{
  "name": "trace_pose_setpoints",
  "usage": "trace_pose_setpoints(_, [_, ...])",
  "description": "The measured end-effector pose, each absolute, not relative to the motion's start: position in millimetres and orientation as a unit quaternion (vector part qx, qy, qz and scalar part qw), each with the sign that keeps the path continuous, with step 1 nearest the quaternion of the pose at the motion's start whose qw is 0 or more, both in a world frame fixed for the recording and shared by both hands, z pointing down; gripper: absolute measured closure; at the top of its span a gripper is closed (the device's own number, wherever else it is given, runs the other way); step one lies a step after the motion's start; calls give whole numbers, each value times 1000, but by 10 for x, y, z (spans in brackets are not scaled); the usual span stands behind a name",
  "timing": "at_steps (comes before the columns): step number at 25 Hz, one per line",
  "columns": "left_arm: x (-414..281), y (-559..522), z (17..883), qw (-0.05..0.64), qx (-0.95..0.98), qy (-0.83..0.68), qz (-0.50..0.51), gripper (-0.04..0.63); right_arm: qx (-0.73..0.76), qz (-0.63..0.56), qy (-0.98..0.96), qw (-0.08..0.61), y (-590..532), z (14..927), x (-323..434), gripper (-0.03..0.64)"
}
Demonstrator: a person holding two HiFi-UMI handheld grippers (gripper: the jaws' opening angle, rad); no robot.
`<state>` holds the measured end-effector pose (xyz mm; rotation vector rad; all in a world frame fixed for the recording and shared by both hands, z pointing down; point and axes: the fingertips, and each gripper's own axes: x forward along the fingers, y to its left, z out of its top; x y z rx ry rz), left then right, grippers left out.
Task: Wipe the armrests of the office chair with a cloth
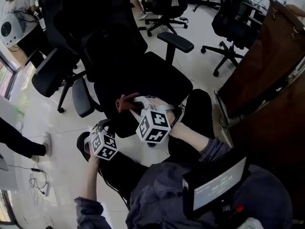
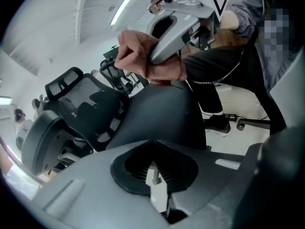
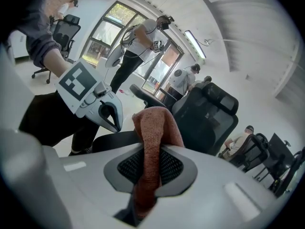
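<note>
Office chair [image 1: 143, 75] fills the middle of the head view, black, on a pale floor [image 1: 62, 175], with other chairs [image 1: 228, 18] standing around it. Only this view takes in the whole seat and the far armrest [image 1: 176, 41], a flat pad on its post, well apart from both claws. The near side of the chair is black on black there and hard to read.

From the left gripper view that near side shows as a dark rounded pad [image 2: 162, 113], running away from the camera. The right claw [image 2: 157, 56] hangs just above the pad, its jaws pinched on a bunched reddish-brown cloth [image 2: 136, 51]. The lower edge of the cloth meets the top of the pad.

From the right gripper view the grip is plain. The cloth runs up between the two jaws as a folded strip and bulges out past their tips, clamped firmly. The same view shows the left claw [image 3: 116, 124] just beside the cloth, not touching it, fingertips drawn together on nothing. The left gripper view confirms that: nothing lies between its jaws. Behind, people [image 3: 138, 46] stand by tall windows [image 3: 109, 27], which neither other view shows.
</note>
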<state>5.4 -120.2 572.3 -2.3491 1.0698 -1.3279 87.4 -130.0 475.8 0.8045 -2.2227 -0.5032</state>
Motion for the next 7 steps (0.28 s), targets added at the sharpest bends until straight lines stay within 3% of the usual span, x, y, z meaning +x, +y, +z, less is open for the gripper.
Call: trace_pose_setpoints(7, [-92,-1324,5593,103,-813,398,-413,578,313,-206,-851,368,-1318,4765,866,568])
